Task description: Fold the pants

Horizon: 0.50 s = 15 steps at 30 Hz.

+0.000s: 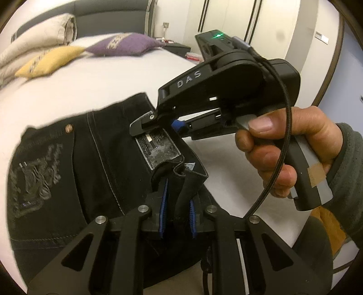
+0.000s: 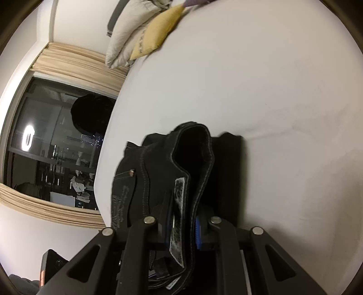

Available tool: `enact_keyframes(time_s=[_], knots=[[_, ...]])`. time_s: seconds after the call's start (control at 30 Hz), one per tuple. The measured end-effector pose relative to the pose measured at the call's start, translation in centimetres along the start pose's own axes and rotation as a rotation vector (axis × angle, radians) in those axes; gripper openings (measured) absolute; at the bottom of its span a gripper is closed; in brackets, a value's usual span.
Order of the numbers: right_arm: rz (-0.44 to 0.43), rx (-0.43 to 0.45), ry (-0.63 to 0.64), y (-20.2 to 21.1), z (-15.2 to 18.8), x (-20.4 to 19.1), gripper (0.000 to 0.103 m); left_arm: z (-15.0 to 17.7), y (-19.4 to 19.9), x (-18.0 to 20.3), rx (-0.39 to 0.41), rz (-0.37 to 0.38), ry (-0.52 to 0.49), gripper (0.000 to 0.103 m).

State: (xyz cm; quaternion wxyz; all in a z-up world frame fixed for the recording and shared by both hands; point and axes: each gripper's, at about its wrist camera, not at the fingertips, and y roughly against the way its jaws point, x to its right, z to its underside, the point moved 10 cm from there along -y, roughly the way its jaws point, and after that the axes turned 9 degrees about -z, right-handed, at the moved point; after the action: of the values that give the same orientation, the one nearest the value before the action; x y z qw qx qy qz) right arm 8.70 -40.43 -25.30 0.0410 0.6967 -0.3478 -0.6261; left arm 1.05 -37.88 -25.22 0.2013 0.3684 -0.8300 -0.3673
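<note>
Black jeans (image 1: 74, 163) with grey stitching, an embroidered back pocket and a grey waistband patch lie on a white bed (image 1: 90, 90). My left gripper (image 1: 178, 217) is shut on the waistband edge, black cloth pinched between its blue pads. My right gripper (image 1: 158, 123) shows in the left wrist view, held by a hand, its tips clamped on the waistband by the patch. In the right wrist view the right gripper (image 2: 183, 229) is shut on the jeans (image 2: 181, 163), the waistband and patch standing up between its fingers.
A yellow cushion (image 1: 48, 60), a purple cushion (image 1: 127, 44) and a folded beige duvet (image 1: 36, 38) lie at the head of the bed. A dark window (image 2: 56, 147) with beige curtains shows beside the bed. Wardrobe doors (image 1: 238, 18) stand behind.
</note>
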Motion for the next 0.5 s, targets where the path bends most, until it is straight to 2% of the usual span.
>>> enact_keyframes(time_s=[0.13, 0.47, 0.5], knots=[[-0.023, 0.011, -0.023, 0.0, 0.2, 1.0, 0.017, 0.0, -0.5, 0.5, 0.001, 0.009, -0.02, 0.017], [-0.007, 0.006, -0.016, 0.3, 0.3, 1.4, 0.017, 0.1, -1.6, 0.6, 0.007, 0.013, -0.015, 0.019], [-0.008, 0.004, -0.017, 0.3, 0.3, 1.5, 0.017, 0.2, -1.7, 0.6, 0.01, 0.014, -0.015, 0.022]])
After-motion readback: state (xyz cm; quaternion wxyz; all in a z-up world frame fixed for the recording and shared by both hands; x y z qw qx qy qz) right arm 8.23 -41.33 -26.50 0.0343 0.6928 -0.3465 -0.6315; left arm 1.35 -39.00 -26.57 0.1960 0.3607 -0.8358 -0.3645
